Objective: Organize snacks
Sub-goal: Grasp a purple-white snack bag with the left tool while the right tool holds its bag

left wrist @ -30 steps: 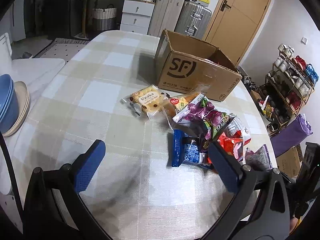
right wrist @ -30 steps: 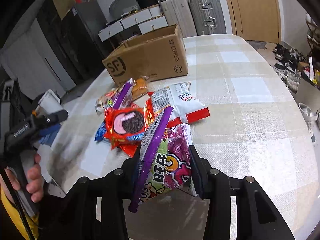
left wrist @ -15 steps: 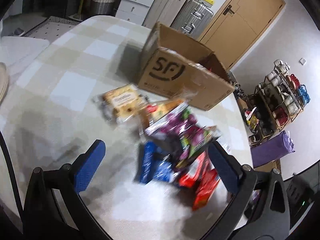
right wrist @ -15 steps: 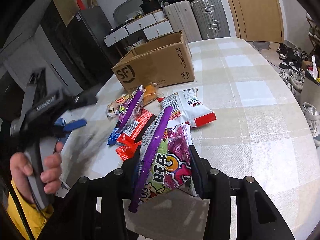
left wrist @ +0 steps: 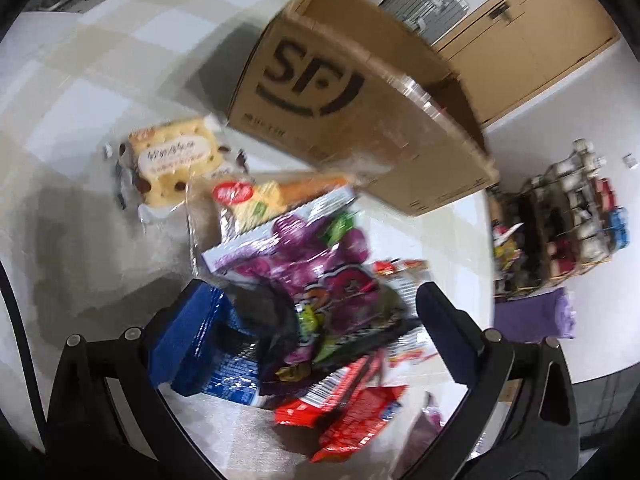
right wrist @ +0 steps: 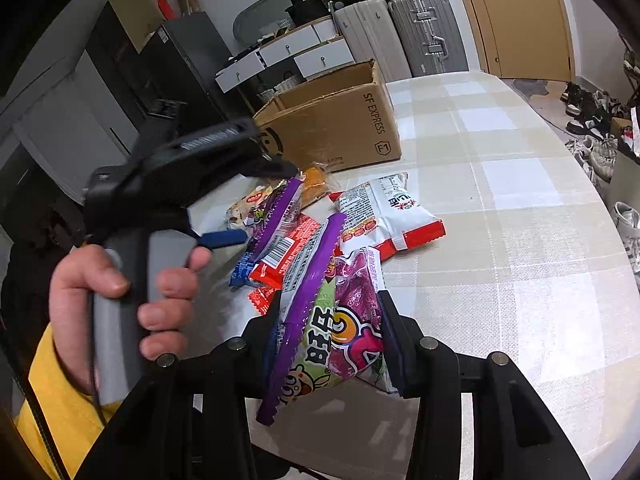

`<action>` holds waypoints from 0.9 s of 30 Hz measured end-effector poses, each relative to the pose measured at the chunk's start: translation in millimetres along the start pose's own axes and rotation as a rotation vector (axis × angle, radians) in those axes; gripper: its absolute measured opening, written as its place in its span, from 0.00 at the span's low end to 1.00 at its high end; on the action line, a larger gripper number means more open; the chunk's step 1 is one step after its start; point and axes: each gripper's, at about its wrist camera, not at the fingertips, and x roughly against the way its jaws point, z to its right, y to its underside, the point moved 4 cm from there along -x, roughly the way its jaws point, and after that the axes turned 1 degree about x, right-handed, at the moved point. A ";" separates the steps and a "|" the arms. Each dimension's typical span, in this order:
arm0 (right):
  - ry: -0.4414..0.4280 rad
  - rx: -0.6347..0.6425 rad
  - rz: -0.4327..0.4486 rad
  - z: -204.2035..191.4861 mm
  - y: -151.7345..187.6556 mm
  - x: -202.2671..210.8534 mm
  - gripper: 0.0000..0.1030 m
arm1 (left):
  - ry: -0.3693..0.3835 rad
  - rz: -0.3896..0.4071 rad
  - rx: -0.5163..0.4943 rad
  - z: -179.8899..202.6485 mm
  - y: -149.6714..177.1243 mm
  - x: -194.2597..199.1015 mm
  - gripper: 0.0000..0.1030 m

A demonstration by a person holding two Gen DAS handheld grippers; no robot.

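Note:
My right gripper (right wrist: 332, 328) is shut on a purple candy bag (right wrist: 336, 336) and holds it above the table's near edge. My left gripper (left wrist: 308, 328) is open, its blue fingers (left wrist: 188, 332) straddling a pile of snacks: another purple candy bag (left wrist: 320, 276), a blue packet (left wrist: 228, 364) and a red packet (left wrist: 352, 412). A yellow cookie pack (left wrist: 176, 160) lies to the left. The open SF cardboard box (left wrist: 360, 100) stands behind the pile; it also shows in the right wrist view (right wrist: 332, 120). The left gripper (right wrist: 224, 236) appears there over the pile.
A white and red snack bag (right wrist: 388, 212) lies right of the pile on the checked tablecloth (right wrist: 500, 220). Suitcases (right wrist: 404, 36) and drawers stand beyond the table. A shoe rack (left wrist: 568, 216) stands to the right. Shoes lie on the floor.
My left gripper has moved forward and down over the snack pile, toward the box. The right gripper still holds the purple bag in place.

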 end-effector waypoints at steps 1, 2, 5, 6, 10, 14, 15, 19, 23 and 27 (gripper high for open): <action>-0.001 -0.002 -0.001 0.1 0.0 0.3 0.42 | -0.007 -0.009 -0.002 0.2 1.3 -4.6 0.98; 0.001 -0.004 -0.001 0.5 0.1 0.6 0.42 | -0.006 -0.017 -0.003 1.5 1.5 -8.1 0.98; -0.001 -0.010 0.002 1.6 -0.1 1.5 0.42 | 0.012 -0.008 -0.001 1.7 0.1 -10.1 0.89; 0.000 -0.011 0.003 1.8 0.0 1.7 0.42 | 0.020 -0.001 -0.001 0.6 -1.2 -9.4 0.82; 0.000 -0.021 0.001 3.4 0.8 2.3 0.42 | 0.074 -0.009 -0.021 0.0 -1.1 -8.3 0.63; 0.008 -0.021 0.002 2.9 1.2 2.6 0.42 | 0.090 -0.017 -0.061 0.5 2.7 -5.6 0.52; 0.009 -0.022 0.001 2.9 1.4 2.8 0.42 | 0.096 -0.019 -0.066 -0.9 2.5 -4.7 0.49; 0.017 -0.027 0.000 4.1 1.2 2.6 0.42 | 0.116 -0.030 -0.076 -3.3 3.1 -2.0 0.39; 0.025 -0.032 -0.001 6.9 1.4 0.8 0.42 | 0.136 -0.038 -0.085 -10.7 2.7 7.4 0.28; 0.028 -0.041 0.000 9.0 0.6 0.5 0.42 | 0.144 -0.055 -0.104 -19.8 5.7 12.3 0.13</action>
